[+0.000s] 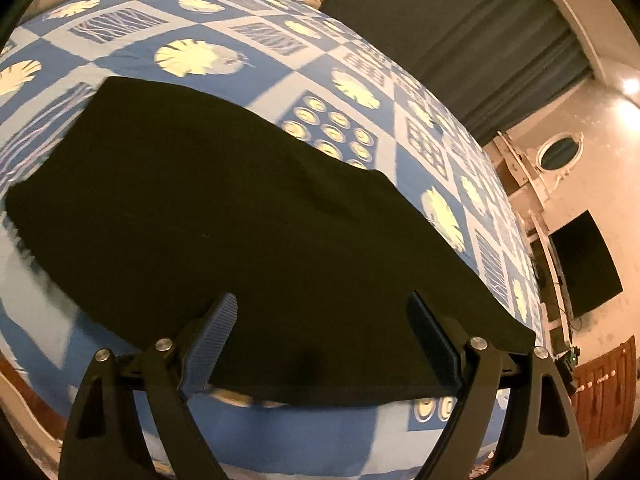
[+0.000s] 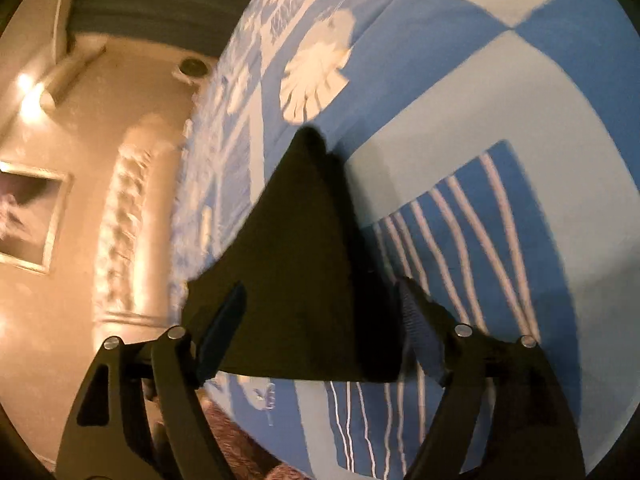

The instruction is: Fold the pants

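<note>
My left gripper (image 1: 320,340) and right gripper (image 2: 320,332) have fingers spread wide, holding nothing, straddling the near edge of the black pants (image 1: 224,200) lying on the bed (image 1: 340,56). Closing shallow, I'd likely pinch one layer only.

The left black two-finger gripper with blue ribbed pads (image 1: 322,316) stood with its fingers spread wide apart. The right matching black gripper (image 2: 322,300) likewise stood wide apart.
</note>
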The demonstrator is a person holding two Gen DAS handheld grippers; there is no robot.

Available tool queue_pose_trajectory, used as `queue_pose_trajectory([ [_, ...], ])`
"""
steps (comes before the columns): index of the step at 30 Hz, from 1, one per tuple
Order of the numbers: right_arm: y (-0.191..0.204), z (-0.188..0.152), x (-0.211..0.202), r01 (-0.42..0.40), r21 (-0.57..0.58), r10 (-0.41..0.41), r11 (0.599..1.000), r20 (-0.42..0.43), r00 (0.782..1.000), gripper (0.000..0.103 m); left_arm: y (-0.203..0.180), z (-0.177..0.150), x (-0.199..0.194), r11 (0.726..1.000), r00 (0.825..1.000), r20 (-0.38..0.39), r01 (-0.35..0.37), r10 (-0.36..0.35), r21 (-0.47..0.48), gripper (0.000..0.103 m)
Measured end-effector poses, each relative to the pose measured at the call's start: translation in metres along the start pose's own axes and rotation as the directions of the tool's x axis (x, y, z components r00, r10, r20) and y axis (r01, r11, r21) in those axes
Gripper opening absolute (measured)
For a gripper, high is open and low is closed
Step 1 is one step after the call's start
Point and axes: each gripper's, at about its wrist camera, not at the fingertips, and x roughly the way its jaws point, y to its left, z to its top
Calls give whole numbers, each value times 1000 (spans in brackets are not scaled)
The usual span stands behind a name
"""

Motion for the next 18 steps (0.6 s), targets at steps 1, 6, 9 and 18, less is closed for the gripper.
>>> queue_pose_trajectory([
  [1,4,0,2,15,2,-15,1000,-1,1000,68,5,2,-4,1000,1000,6,-10,10,0,85],
  [6,14,-12,9,80,20,-80,997,-11,997,25,32,6,-19,999,999,21,-44,44,-20,85],
  [9,43,-21,-4,67,-3,-67,998,73,995,25,47,7,-24,997,998,12,-61,61,-42,85],
  [18,225,-59,15,175,-304,-128,936,170,977,24,77,14,-33,993,1000,8,-14,15,-116,85],
])
